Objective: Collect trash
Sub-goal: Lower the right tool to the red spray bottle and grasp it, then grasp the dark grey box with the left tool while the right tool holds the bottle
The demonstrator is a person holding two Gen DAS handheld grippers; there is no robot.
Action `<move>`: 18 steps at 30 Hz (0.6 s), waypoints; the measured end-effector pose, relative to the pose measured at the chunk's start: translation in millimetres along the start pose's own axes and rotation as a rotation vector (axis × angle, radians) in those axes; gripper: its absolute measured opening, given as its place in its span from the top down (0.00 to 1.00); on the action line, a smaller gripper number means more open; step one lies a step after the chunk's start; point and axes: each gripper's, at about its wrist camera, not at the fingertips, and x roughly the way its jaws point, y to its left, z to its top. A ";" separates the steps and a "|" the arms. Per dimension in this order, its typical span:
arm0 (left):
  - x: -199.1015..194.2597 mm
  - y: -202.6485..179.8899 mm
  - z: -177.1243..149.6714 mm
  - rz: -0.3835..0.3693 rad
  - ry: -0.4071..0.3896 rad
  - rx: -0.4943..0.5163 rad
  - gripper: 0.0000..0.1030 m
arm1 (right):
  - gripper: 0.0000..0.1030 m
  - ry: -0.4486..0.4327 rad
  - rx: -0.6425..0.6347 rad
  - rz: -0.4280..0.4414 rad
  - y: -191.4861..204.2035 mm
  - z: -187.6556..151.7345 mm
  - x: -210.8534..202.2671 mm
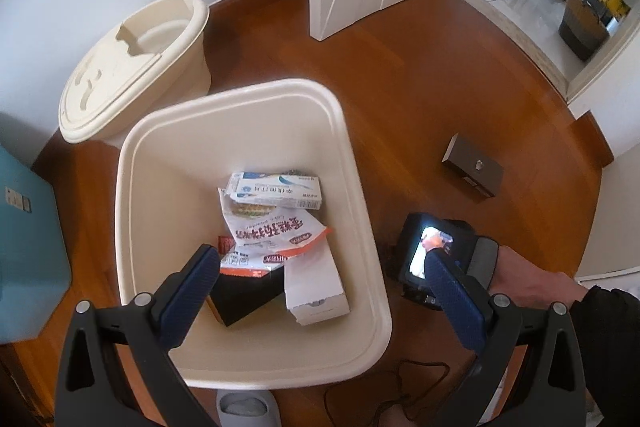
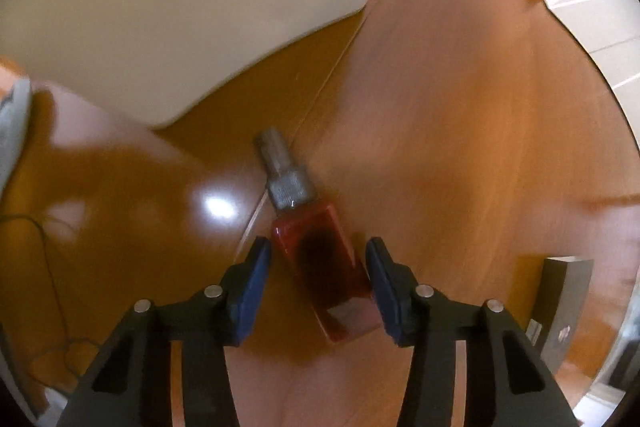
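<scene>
We see the left gripper [image 1: 320, 267] open over the cream bin [image 1: 360, 307], nothing between its fingers. Inside lie a medicine box [image 1: 280, 191], a snack bag [image 1: 276, 231], a white carton [image 1: 316, 283]. The lid [image 1: 120, 67] leans behind. A dark box [image 1: 472, 169] sits on the floor [image 1: 420, 87].

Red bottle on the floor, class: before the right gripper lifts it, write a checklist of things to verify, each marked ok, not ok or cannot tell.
1. Red bottle lies between the right gripper fingers: ok.
2. Fingers pressing on the bottle: not ok, gaps show on both sides.
3. Bottle cap closed: cannot tell, blurred.
4. Cream bin open to receive it: ok.
5. Left gripper empty: ok, open above the bin.
</scene>
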 end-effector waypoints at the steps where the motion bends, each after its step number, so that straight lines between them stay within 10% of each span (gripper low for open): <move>1: -0.2 -3.1 1.1 -0.002 -0.004 0.003 0.00 | 0.62 -0.011 0.017 0.009 -2.5 -1.5 -1.1; 10: 42.0 -85.1 21.4 -0.120 0.070 0.077 0.00 | 0.69 -0.246 0.454 0.018 -38.5 -103.5 -80.3; 18: 217.3 -206.3 71.6 -0.342 0.413 -0.196 0.00 | 0.69 -0.465 1.063 -0.022 -70.8 -286.7 -128.8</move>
